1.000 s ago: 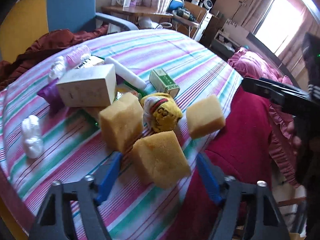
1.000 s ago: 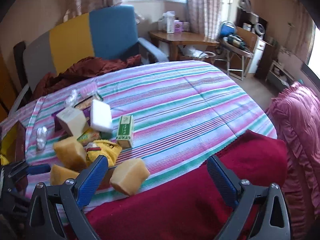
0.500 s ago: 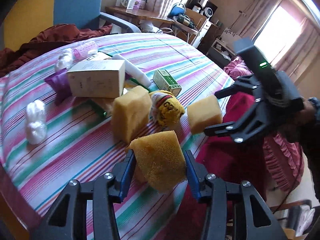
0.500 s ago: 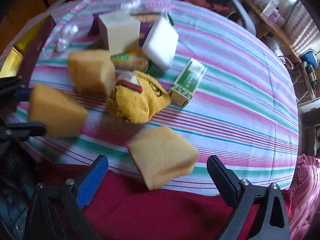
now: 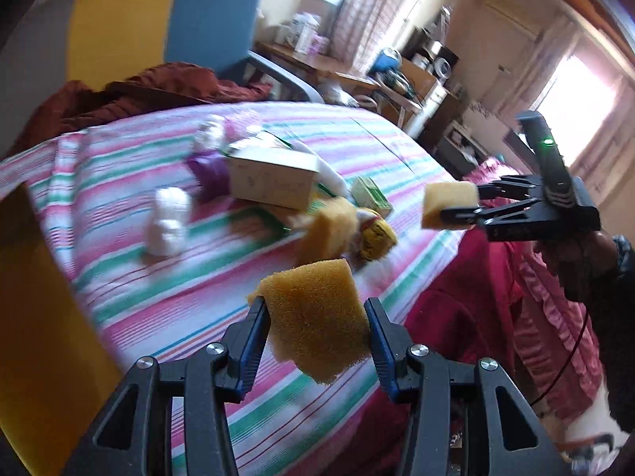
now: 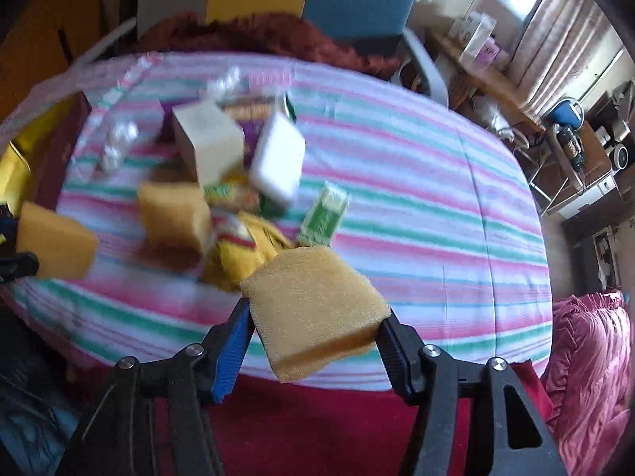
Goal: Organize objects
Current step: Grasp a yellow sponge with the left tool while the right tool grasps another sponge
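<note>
Our left gripper (image 5: 317, 329) is clenched on a yellow sponge (image 5: 317, 317), blue pads pressed into its two sides, holding it clear above the near edge of the striped bedspread (image 5: 246, 277). Our right gripper (image 6: 315, 331) has just been closing and now clamps a second sponge (image 6: 313, 309), also lifted off the bedspread.

Taking the cream box (image 6: 208, 146) as landmark: a third sponge (image 6: 174, 218) lies just in front of it, a yellow sock (image 6: 242, 254) beside that sponge, a white block (image 6: 278, 158) leans right against the box, and a small green carton (image 6: 325, 216) lies beyond the block. Blur leaves no writing we can read on box, carton or sock.

Only the left wrist view shows the right gripper from outside, with a green light (image 5: 549, 142) on its body, and a white crumpled lump (image 5: 168, 222) left of the box. Only the right wrist view shows the block's broad white face.
</note>
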Demonstrator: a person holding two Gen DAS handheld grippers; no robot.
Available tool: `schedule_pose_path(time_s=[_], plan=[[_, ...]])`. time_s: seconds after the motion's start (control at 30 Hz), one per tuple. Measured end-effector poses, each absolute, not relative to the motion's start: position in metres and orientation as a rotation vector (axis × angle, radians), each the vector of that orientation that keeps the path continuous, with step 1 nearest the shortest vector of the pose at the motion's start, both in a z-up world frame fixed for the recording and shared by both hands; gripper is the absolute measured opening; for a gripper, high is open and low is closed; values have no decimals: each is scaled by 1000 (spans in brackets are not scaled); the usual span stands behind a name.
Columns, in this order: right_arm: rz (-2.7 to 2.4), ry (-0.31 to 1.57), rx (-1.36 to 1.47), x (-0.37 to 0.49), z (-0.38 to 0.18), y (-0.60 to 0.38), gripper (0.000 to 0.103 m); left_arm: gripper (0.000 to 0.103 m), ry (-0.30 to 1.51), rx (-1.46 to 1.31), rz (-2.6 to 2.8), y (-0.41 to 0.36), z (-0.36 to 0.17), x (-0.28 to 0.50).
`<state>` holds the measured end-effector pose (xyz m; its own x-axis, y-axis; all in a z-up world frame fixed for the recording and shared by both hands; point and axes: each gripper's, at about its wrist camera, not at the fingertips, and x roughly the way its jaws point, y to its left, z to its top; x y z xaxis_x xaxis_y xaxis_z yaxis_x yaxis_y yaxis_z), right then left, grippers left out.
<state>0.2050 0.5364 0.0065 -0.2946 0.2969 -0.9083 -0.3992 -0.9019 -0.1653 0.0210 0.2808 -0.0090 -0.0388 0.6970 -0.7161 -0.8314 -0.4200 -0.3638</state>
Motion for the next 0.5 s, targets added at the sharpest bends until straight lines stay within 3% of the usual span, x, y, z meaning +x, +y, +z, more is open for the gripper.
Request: schedule_pose_path(time_s=[0.3, 0.5], plan=[[2580, 123, -1438, 125, 47, 438, 61, 49, 28, -1082, 1997, 163, 6, -14], [2776, 126, -1534, 48, 29, 346, 61, 49, -15, -1125, 2206, 84, 1, -24]])
